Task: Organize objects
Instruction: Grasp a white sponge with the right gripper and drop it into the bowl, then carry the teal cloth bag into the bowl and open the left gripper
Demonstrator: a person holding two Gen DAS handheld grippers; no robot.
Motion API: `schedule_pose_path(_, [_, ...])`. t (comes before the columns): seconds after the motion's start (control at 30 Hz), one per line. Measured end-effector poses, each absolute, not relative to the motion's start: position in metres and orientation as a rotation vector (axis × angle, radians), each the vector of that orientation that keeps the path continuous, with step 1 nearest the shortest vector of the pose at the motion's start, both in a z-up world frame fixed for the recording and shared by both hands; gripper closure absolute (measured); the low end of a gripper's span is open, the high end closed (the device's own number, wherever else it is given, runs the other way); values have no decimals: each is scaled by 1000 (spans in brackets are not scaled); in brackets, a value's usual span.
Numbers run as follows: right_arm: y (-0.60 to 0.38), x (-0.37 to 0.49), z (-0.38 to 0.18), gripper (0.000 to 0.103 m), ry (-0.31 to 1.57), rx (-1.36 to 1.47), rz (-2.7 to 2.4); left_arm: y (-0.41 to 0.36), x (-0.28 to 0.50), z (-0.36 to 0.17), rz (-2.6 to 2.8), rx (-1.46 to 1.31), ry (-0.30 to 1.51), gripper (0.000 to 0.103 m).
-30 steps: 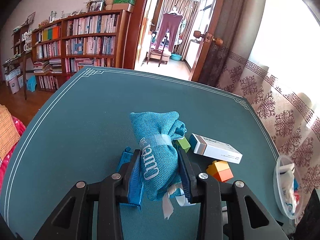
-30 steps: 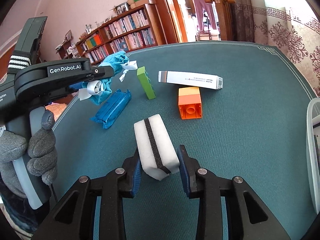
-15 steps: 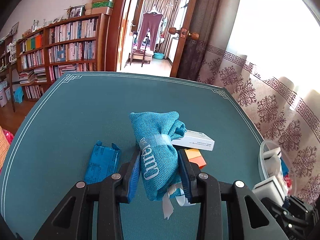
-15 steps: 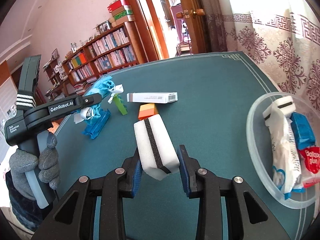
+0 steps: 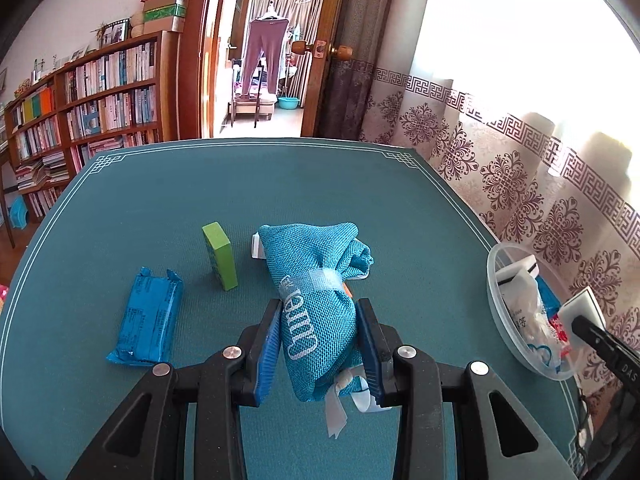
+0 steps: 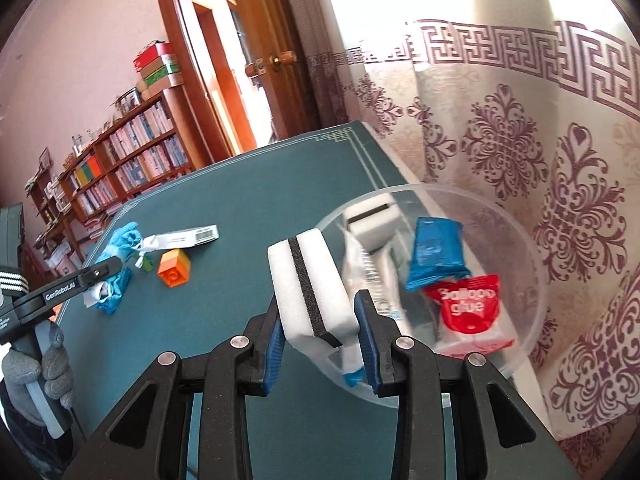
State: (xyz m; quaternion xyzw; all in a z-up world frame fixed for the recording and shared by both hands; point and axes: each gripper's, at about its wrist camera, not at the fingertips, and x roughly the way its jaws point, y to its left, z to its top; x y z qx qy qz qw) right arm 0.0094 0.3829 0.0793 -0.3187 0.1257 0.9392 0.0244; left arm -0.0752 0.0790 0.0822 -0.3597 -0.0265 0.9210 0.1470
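Observation:
My left gripper (image 5: 318,340) is shut on a blue mesh pouch (image 5: 316,288) and holds it above the green table (image 5: 160,192). My right gripper (image 6: 318,336) is shut on a white sponge with a black stripe (image 6: 310,284), at the left rim of the clear plastic bowl (image 6: 532,272). The bowl holds another sponge (image 6: 374,224), a blue packet (image 6: 436,256), a red balloon glue packet (image 6: 470,312) and a white bag. In the left wrist view the bowl (image 5: 496,304) is at the right edge, with the right gripper beside it.
On the table lie a blue packet (image 5: 150,316), an upright green block (image 5: 220,256), an orange block (image 6: 174,268) and a long white box (image 6: 188,236). A patterned curtain (image 6: 520,140) hangs close behind the bowl. Bookshelves and an open door stand beyond the table.
Both grippers have swung to the right with their loads. The right gripper with the sponge has reached the bowl's rim. The left gripper still holds the pouch.

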Motion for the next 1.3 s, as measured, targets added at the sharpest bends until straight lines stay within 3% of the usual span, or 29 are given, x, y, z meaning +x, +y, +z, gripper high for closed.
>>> schedule_pose_path(0.43, [443,-21,68,68,249,-911,2688,124,-67,79,2566,-1040,17,65])
schedule_pose_path(0.67, [458,-30,62,51,251,-893,2645,147,-65,75,2509,-1052,52,65])
schedule_pose_path(1.3, [432,6,77,51,231,-847,2799,254,-61,69,2316,-1024,229,64])
